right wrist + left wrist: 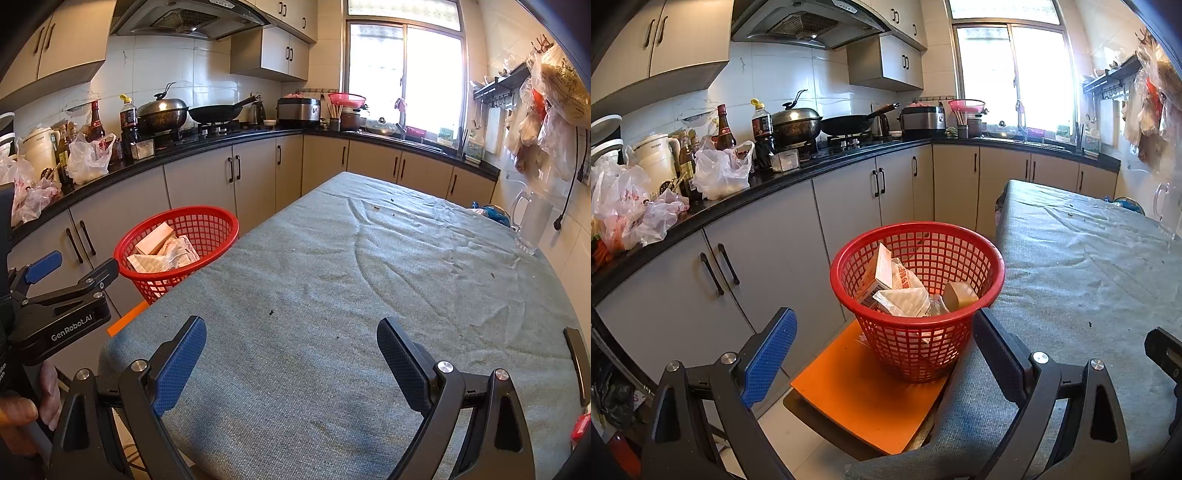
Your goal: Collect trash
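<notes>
A red mesh basket stands on an orange stool beside the table. It holds a cardboard box, crumpled wrappers and a brown round lid. My left gripper is open and empty, just in front of the basket. My right gripper is open and empty above the grey tablecloth. The basket and the left gripper also show at the left of the right wrist view.
A glass mug stands at the table's far right edge, with a blue bag behind it. Small crumbs dot the cloth. The black counter carries plastic bags, bottles, pots and a wok.
</notes>
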A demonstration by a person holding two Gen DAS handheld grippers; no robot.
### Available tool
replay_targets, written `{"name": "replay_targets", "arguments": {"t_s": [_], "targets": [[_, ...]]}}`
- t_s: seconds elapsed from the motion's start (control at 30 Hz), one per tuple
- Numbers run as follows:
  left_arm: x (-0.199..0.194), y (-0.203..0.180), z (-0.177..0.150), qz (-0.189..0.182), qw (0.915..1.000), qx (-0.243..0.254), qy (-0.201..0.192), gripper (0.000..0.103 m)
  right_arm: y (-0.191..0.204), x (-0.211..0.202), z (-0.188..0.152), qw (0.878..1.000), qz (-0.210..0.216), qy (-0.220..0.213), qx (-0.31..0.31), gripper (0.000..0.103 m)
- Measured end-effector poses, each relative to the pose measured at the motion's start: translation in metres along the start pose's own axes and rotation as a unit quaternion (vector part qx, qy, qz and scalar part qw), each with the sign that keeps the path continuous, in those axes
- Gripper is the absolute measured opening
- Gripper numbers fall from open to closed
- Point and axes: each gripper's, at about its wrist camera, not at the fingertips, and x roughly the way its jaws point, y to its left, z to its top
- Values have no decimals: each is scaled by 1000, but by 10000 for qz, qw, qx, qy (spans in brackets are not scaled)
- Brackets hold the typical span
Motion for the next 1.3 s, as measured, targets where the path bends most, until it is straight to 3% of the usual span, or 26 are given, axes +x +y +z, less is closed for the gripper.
{"name": "replay_targets", "arguments": {"t_s": [1.3], "targets": [[-6,-2,1,24,10000,45,-28,95,3,0,0,10000,22,23,9,96]]}}
